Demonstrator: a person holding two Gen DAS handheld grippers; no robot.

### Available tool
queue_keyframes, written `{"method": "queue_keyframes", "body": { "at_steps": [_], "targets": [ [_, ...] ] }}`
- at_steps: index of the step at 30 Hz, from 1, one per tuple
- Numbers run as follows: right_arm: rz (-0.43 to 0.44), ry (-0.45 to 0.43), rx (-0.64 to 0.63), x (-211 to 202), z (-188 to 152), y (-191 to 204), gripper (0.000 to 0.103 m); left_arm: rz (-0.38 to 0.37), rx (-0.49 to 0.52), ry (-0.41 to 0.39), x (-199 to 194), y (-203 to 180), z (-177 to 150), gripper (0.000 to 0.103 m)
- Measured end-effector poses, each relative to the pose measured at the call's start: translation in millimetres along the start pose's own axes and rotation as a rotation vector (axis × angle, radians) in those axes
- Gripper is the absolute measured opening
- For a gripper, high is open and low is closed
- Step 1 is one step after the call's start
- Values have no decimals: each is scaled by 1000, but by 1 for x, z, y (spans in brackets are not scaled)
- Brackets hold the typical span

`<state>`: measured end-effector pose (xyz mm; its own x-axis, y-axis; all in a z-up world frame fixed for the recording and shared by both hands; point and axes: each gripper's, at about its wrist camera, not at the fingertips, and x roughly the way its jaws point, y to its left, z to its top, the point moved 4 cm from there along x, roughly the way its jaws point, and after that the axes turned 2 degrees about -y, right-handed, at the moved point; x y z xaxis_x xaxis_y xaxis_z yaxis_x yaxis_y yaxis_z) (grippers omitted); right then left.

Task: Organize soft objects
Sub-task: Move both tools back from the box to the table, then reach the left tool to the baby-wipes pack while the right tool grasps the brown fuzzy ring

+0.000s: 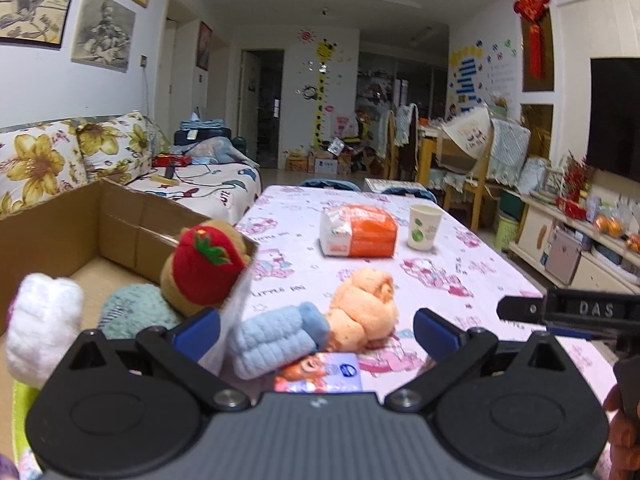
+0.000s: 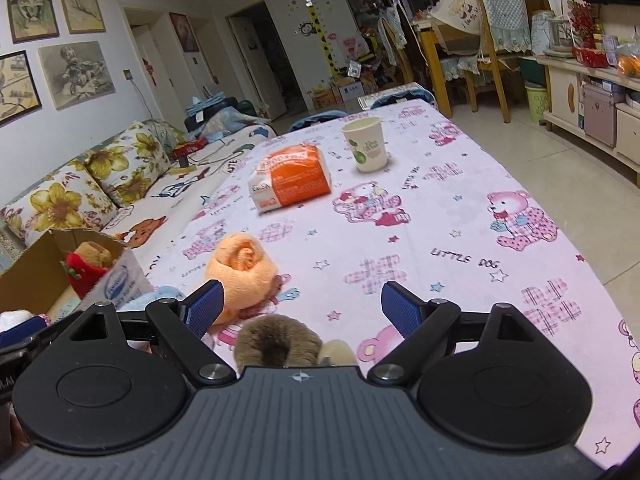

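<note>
Cardboard box (image 1: 120, 216), left of frame, holds a strawberry plush (image 1: 202, 264). Left gripper (image 1: 316, 330), jaws spread and empty, frames a blue cloth (image 1: 276, 336) touching an orange cloth (image 1: 366, 306). Right gripper (image 2: 300, 304), likewise agape, overhangs a brown plush (image 2: 276, 344).

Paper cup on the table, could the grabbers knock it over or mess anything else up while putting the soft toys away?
Probably not the paper cup; it stands far beyond both open grippers. Nearer risks:

1. The blue towel roll leans against the orange towel roll, so the left gripper closing on one may drag the other.

2. The cardboard box already looks crowded, and the strawberry plush sits at its rim; adding more might tip it out.
</note>
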<state>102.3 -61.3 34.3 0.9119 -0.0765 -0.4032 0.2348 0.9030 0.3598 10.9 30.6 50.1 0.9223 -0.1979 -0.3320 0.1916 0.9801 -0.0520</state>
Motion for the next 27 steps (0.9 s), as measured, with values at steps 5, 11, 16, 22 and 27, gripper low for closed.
{"method": "queue_keyframes", "body": {
  "at_steps": [5,11,16,22,27],
  "targets": [
    [4,21,9,1,-3,-3,103,-26,4,46,8,-9,-9,102],
    [44,59,4,2,-7,4,103,-13,17,91,18,-12,-20,102],
    [80,95,-17,8,-12,10,103,38,97,91,23,-20,-25,102],
    [81,128,-13,12,-12,3,103,9,140,72,20,-30,-24,102],
    [87,163,-4,17,-16,2,103,12,140,130,36,-33,-33,102]
  ]
}}
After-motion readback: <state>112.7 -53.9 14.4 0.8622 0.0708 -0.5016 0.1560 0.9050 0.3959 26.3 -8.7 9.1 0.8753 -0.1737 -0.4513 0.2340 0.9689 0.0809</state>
